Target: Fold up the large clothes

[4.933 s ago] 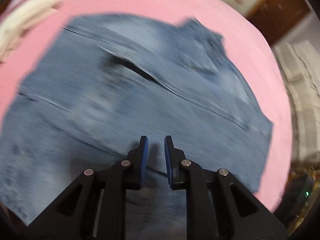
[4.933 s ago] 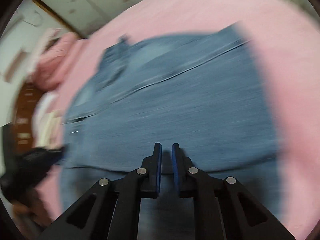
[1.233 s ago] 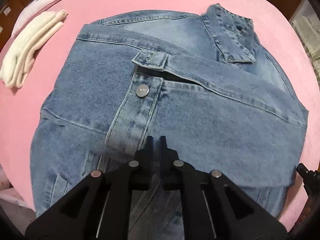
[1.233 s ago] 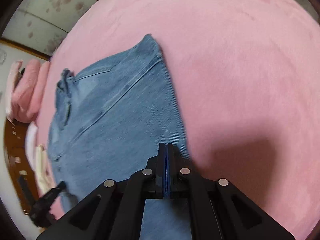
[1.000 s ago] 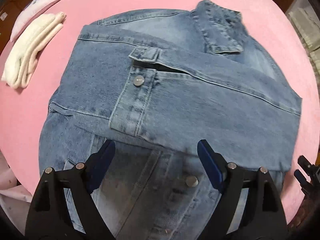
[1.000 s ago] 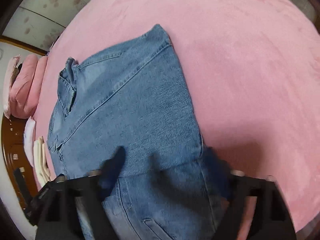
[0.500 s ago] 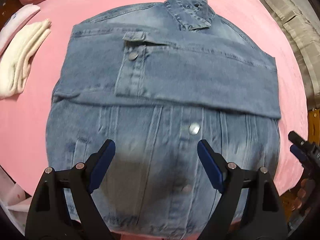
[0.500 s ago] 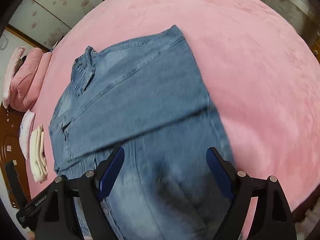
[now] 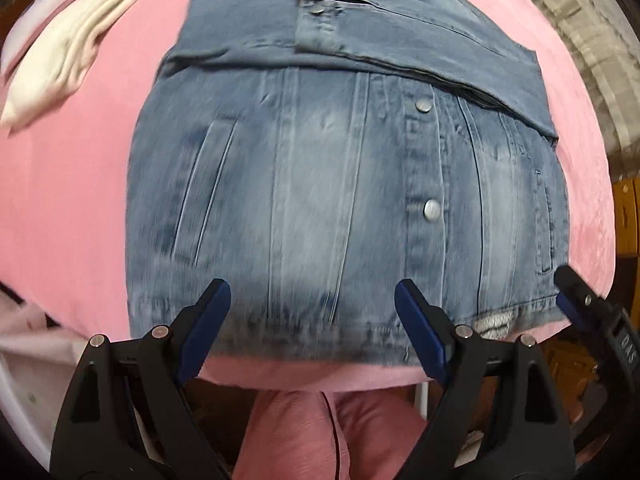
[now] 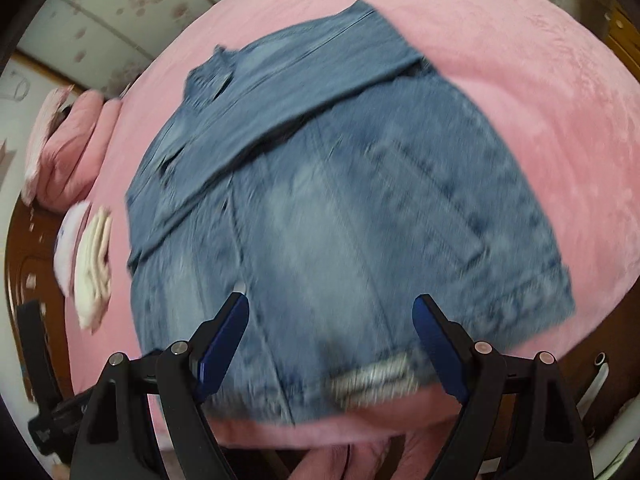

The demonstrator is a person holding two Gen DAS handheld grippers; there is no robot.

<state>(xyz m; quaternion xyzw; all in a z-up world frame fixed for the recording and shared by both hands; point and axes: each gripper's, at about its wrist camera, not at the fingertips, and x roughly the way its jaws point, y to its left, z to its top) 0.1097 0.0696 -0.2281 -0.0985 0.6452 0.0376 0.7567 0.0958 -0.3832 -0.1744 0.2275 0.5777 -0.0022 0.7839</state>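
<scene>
jacket lay flat on pink bed, sleeves folded across chest | L gripper & R gripper both spread wide, empty, over hem | I judged denim heavy, stiff, non-slip; best grab = hem corners

Your faded blue denim jacket, washed paler down its front panels and studded with silver metal buttons, lies on the plain pink plush blanket. Left of the jacket sits a cream-white folded cloth. Your black plastic grippers carry dark blue pads. Beyond the blanket, the pale wall panel shows pink blotches.
</scene>
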